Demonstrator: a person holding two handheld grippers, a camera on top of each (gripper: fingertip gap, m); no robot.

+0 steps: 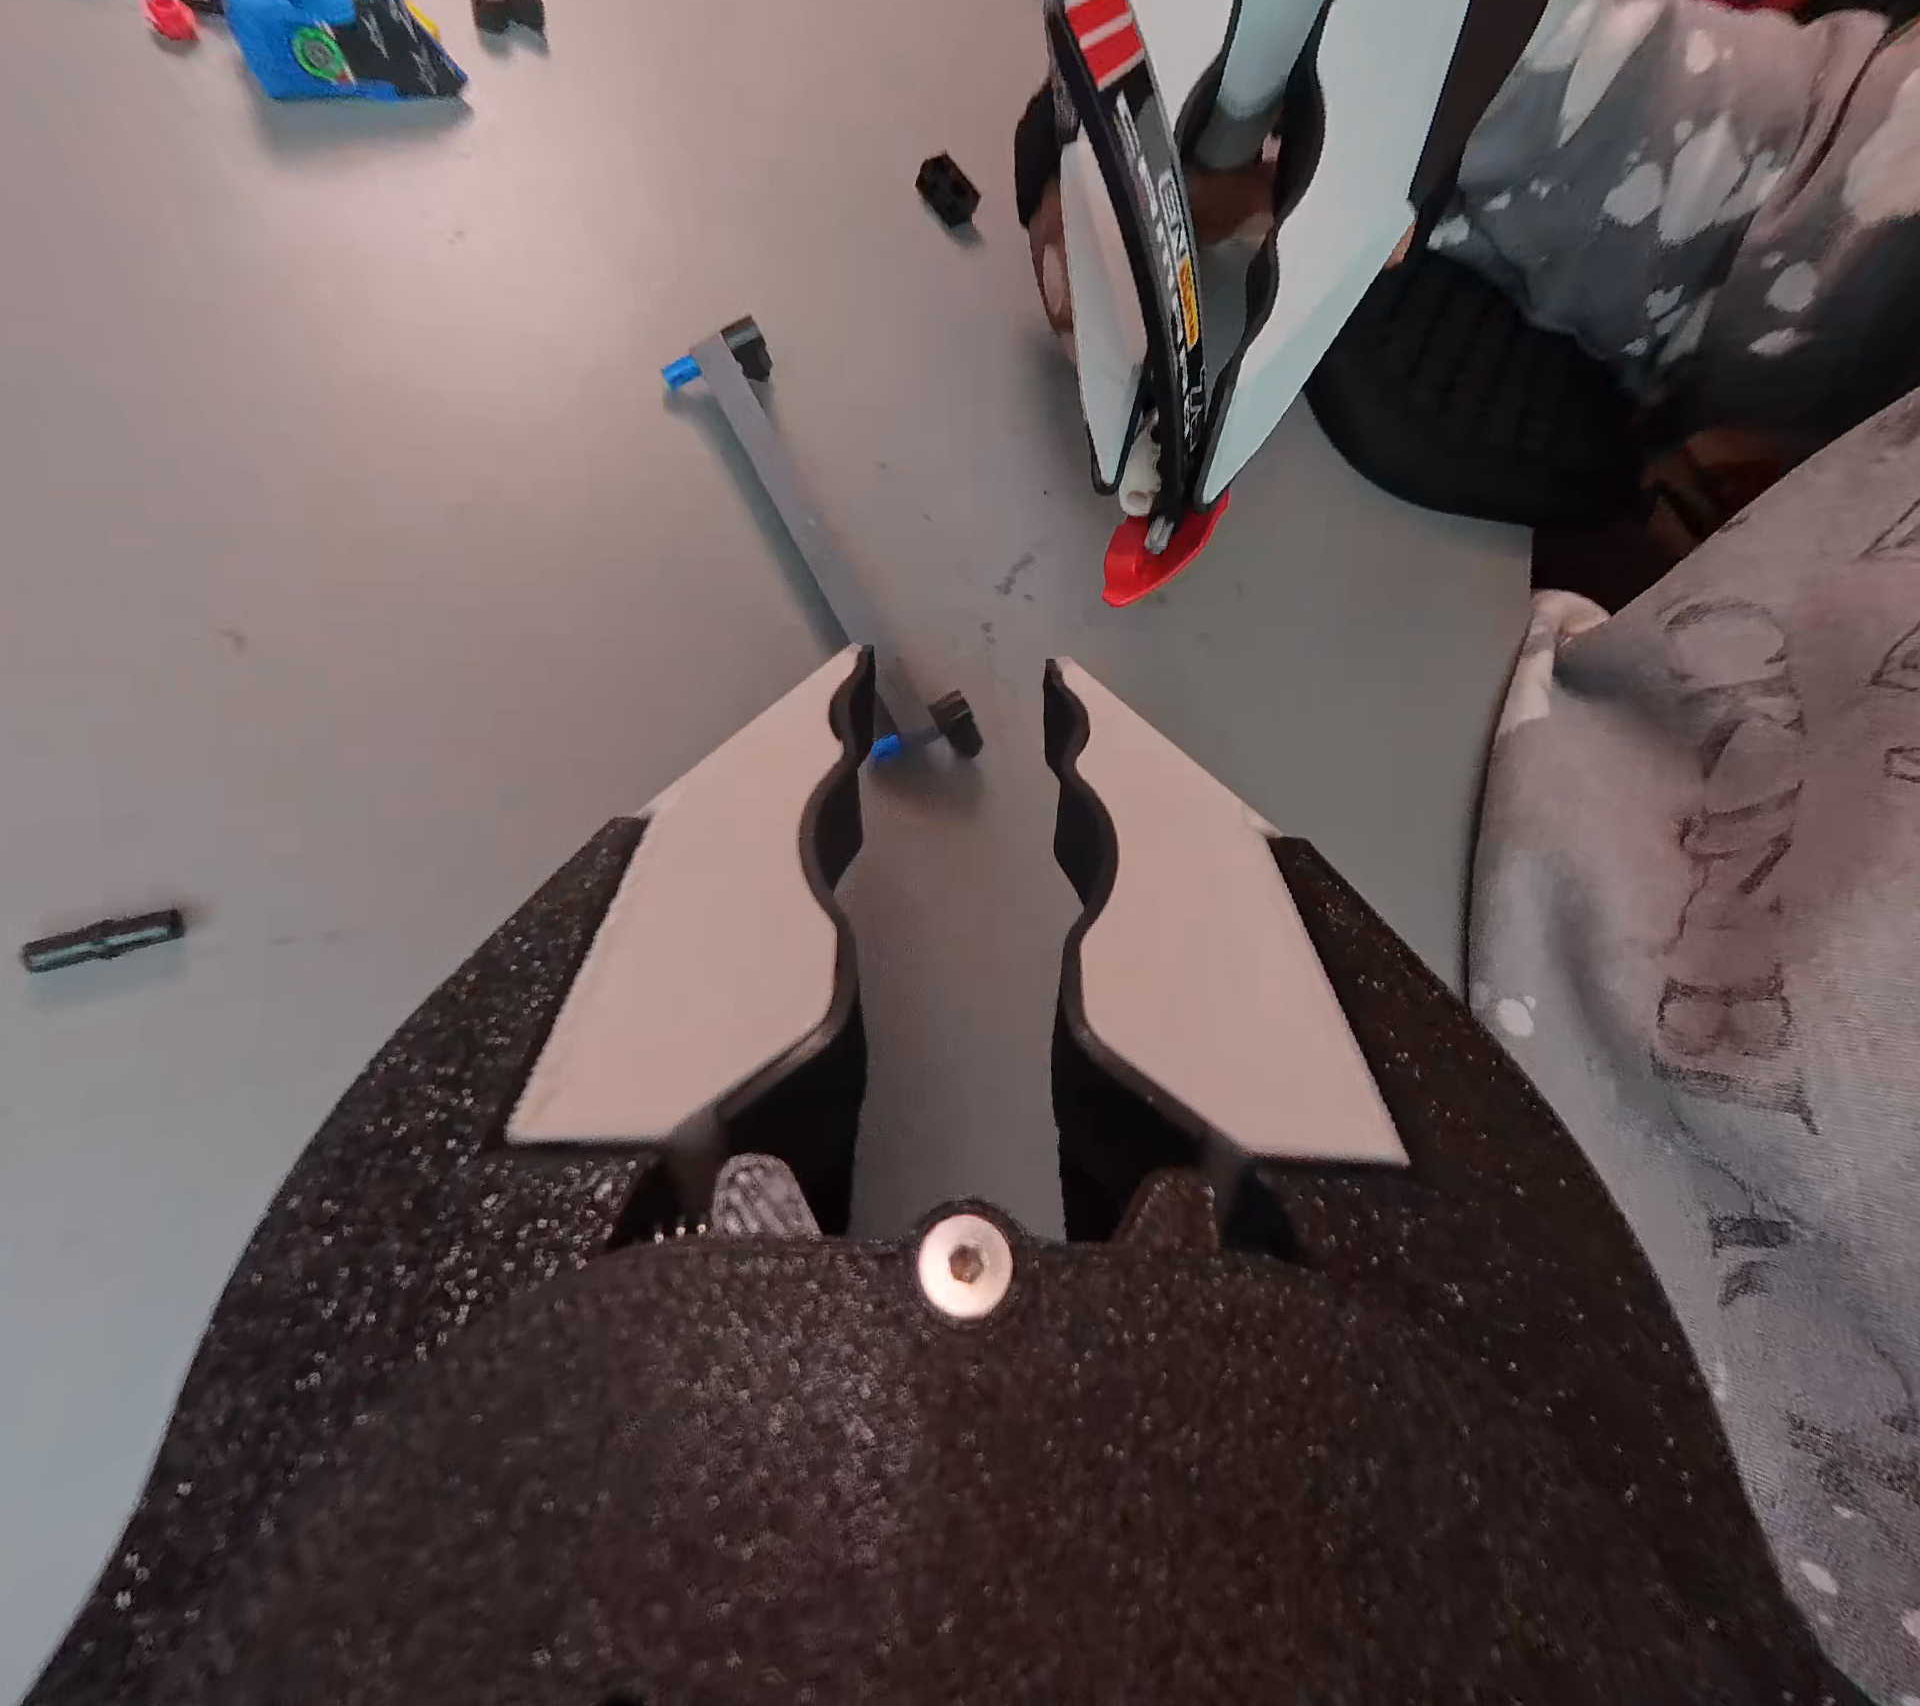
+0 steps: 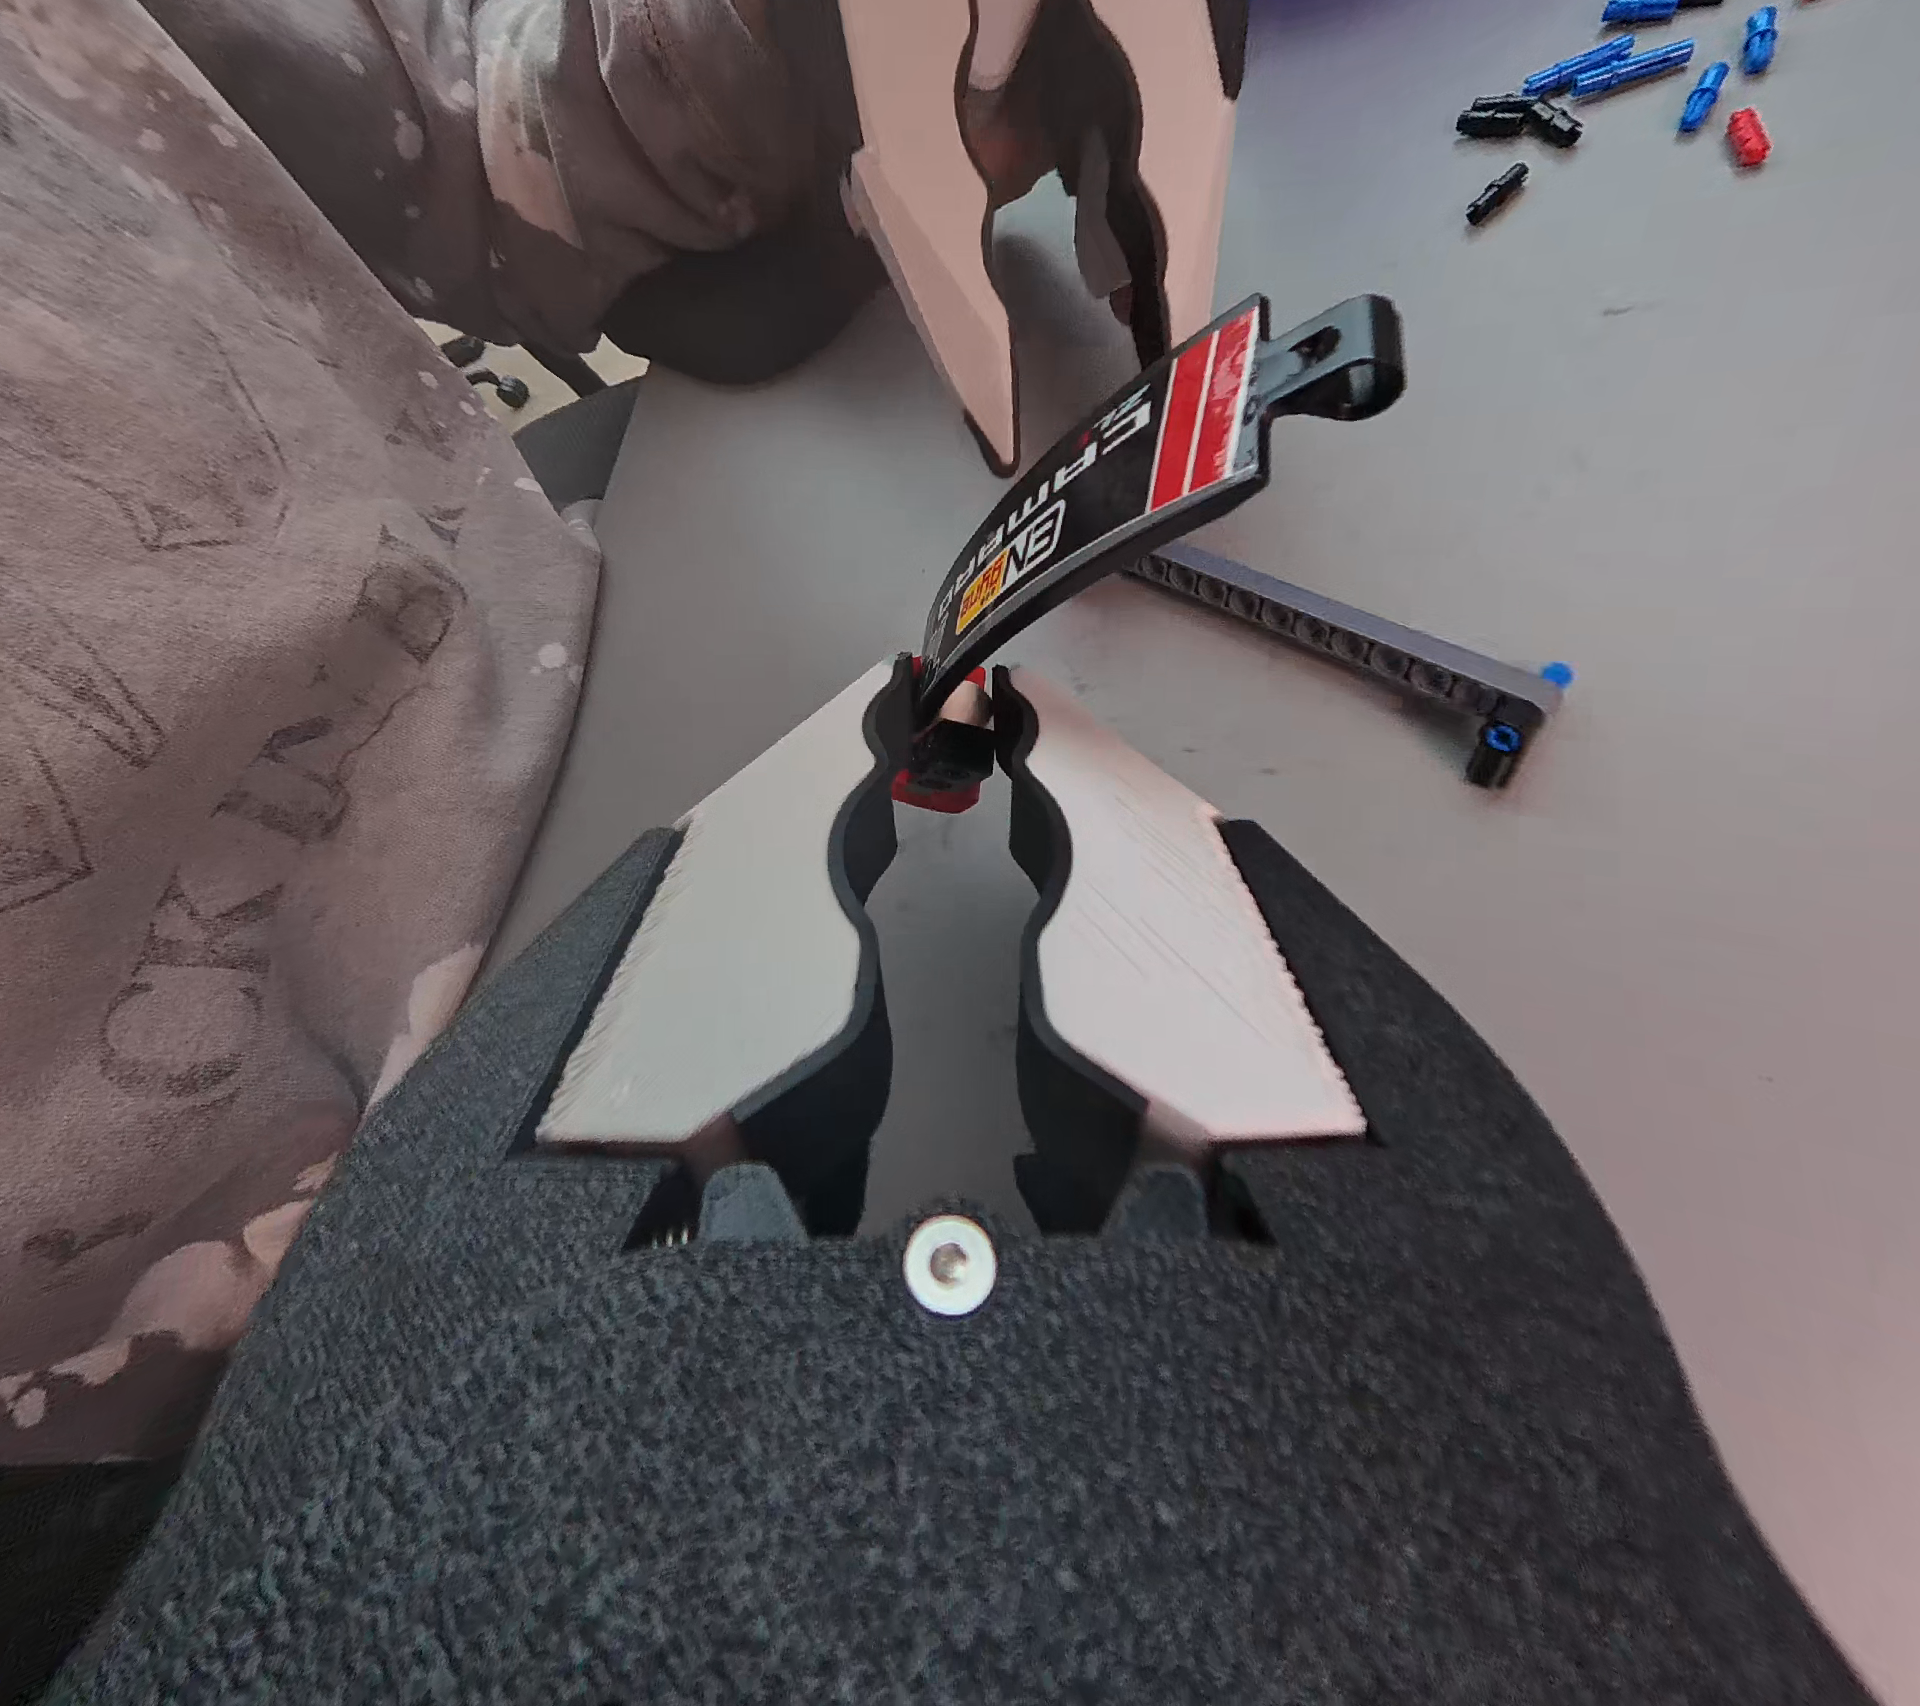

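Note:
My right gripper [image 2: 945, 711] is shut on the lower end of a curved black panel [image 2: 1091, 513] with red stripes and a sticker, holding it above the grey table [image 2: 1558, 1033]. A small red piece [image 2: 935, 786] sits at the gripped end. The left wrist view shows that gripper [image 1: 1153, 493], the panel [image 1: 1143, 202] and the red piece [image 1: 1164, 550] at upper right. My left gripper [image 1: 956, 669] is open and empty, low over the table. Its left fingertip is at the near end of a long grey beam [image 1: 790, 513] with blue pins and black connectors, which also shows in the right wrist view [image 2: 1351, 648].
A pile of small red, black and yellow bricks with a blue panel [image 1: 312, 15] lies far left. Loose black pieces [image 1: 948, 186] and a black pin [image 1: 104, 939] lie about. Blue, red and black pins [image 2: 1662, 56] are scattered far right. A person's grey patterned sleeve [image 1: 1714, 929] borders the table. About 6 centimeters separates my left fingertips from my right. Between my left fingertips and the black pin [image 1: 104, 939] there is roughly 12 centimeters. Look for it in the right wrist view [image 2: 1502, 191] too.

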